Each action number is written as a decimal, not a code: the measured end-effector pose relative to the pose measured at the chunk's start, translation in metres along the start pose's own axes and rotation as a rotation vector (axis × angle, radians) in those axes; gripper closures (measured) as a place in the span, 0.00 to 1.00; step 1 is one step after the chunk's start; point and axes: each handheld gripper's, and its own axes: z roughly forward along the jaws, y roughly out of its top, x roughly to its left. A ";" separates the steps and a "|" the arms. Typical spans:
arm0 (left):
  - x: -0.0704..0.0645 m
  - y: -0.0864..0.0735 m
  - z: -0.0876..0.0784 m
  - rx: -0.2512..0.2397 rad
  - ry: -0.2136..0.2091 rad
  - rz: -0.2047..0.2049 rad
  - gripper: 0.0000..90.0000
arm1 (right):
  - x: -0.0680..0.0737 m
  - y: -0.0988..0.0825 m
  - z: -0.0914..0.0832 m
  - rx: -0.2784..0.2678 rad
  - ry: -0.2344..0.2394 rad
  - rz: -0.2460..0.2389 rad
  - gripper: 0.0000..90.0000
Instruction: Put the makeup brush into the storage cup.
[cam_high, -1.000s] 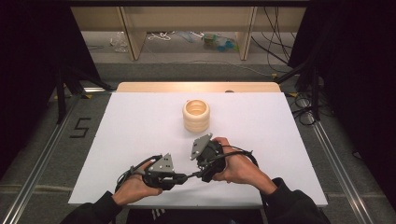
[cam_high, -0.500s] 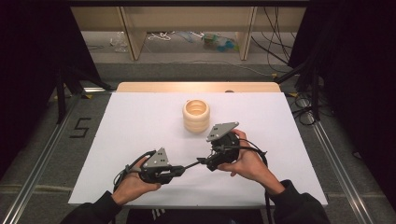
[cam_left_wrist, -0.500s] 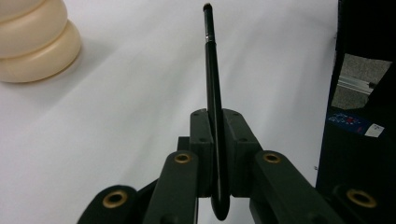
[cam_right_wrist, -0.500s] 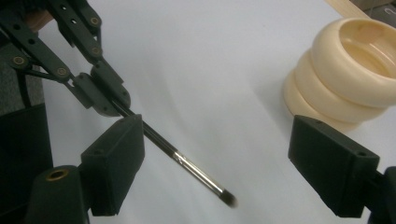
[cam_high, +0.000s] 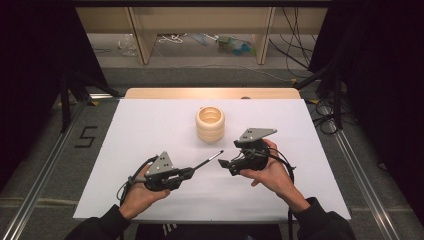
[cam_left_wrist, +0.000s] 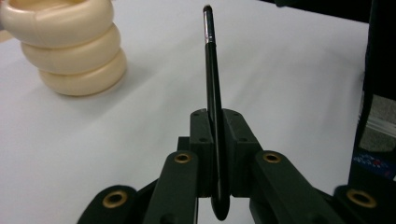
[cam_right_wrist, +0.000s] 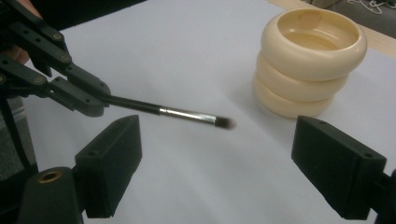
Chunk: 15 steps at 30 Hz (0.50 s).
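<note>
My left gripper (cam_high: 189, 172) is shut on the black handle of a thin makeup brush (cam_high: 209, 161). The brush points toward the right gripper, its silver ferrule and dark tip free in the air. In the left gripper view the brush (cam_left_wrist: 210, 70) rises straight from between the left gripper (cam_left_wrist: 215, 126) pads. My right gripper (cam_high: 227, 165) faces the brush tip, a little apart from it. Its jaws have just been opening and stand wide, with nothing gripped between them. In the right gripper view the brush (cam_right_wrist: 177, 112) hangs beyond the right gripper (cam_right_wrist: 224, 158). A cream ribbed cup (cam_high: 210, 124) stands behind both.
The white table top (cam_high: 150, 125) has a wooden strip (cam_high: 210, 93) at its far edge. Past it stand shelf legs with cables on the floor. A "5" mark (cam_high: 86, 136) lies on the floor to the left. Black cables trail from both grippers toward the front edge.
The right gripper has drawn away to the right from the left gripper, and its jaws have widened. The left gripper has stayed put with the brush in it.
</note>
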 end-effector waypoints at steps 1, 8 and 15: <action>0.000 0.000 -0.001 -0.008 0.005 -0.006 0.92 | 0.000 -0.001 0.000 -0.011 0.010 0.025 0.19; 0.002 0.002 -0.004 -0.066 0.032 -0.029 0.92 | -0.001 -0.010 0.008 -0.069 0.054 0.131 0.20; 0.000 0.003 -0.006 -0.105 0.049 -0.039 0.92 | 0.001 -0.014 0.013 -0.125 0.137 0.223 0.19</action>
